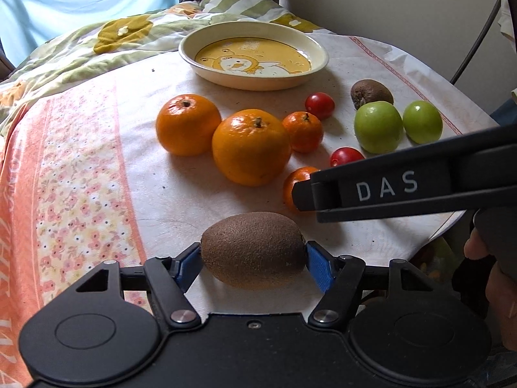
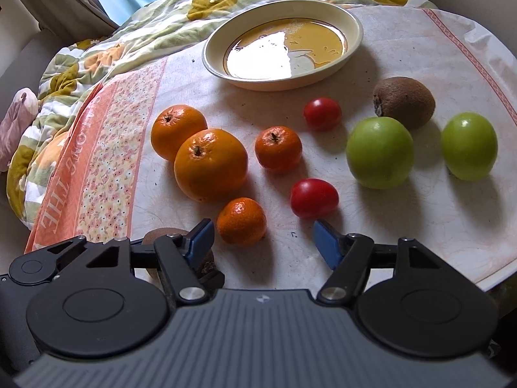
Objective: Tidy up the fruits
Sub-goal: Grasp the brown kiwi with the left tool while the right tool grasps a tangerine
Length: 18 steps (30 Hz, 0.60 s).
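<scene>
- Now the near kiwi (image 1: 253,253) lies on the tablecloth (image 1: 155,168), clamped end to end by the left gripper (image 1: 253,266).
- Right gripper (image 2: 263,241) stands apart, nothing between its pads, a small tangerine (image 2: 241,220) just beyond.
- Farther off lie oranges (image 2: 210,165), tomatoes (image 2: 314,198), green apples (image 2: 379,152), another kiwi (image 2: 404,102).
- Farthest sits a plate (image 2: 352,22).

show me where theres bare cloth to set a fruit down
Free: the plate inside; the cloth between the plate and the large oranges; the near strip right of the small mandarin, below the green apples. Crowded: the middle row of oranges, tomatoes and apples.
</scene>
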Motion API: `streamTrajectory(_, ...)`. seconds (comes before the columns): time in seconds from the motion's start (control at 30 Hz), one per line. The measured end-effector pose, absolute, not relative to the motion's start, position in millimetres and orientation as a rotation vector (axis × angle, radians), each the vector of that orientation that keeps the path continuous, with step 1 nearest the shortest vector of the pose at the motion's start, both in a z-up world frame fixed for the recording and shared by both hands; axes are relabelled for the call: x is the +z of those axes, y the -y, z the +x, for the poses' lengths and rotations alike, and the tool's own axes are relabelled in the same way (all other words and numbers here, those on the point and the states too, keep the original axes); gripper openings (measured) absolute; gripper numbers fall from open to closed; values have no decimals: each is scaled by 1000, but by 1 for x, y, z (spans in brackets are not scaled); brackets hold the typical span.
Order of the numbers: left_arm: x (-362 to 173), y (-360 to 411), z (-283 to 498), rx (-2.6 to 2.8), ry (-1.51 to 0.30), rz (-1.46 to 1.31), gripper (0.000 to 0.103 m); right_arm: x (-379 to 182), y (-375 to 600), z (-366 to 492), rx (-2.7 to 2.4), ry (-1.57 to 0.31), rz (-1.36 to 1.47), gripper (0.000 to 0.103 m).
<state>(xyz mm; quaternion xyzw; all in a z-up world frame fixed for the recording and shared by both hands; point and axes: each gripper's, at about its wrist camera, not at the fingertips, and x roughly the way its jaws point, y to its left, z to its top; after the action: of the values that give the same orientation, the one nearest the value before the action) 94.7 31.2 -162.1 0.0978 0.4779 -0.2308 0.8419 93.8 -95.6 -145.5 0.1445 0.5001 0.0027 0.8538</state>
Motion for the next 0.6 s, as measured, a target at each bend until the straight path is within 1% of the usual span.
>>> streamTrajectory(0.23, -160, -47, 98, -445, -1010, 205, 72, -150, 87, 101, 30, -1067, 297, 66)
streamTrajectory(0.3, -160, -49, 98, -434, -1010, 207, 72, -151, 84, 103, 37, -1071, 291, 60)
streamTrajectory(0.33, -160, -51, 98, -429, -1011, 205, 72, -151, 83, 103, 41, -1074, 290, 53)
streamTrajectory(0.6, -154, -64, 98, -404, -1012, 186, 72, -148, 81, 104, 42, -1069, 266, 51)
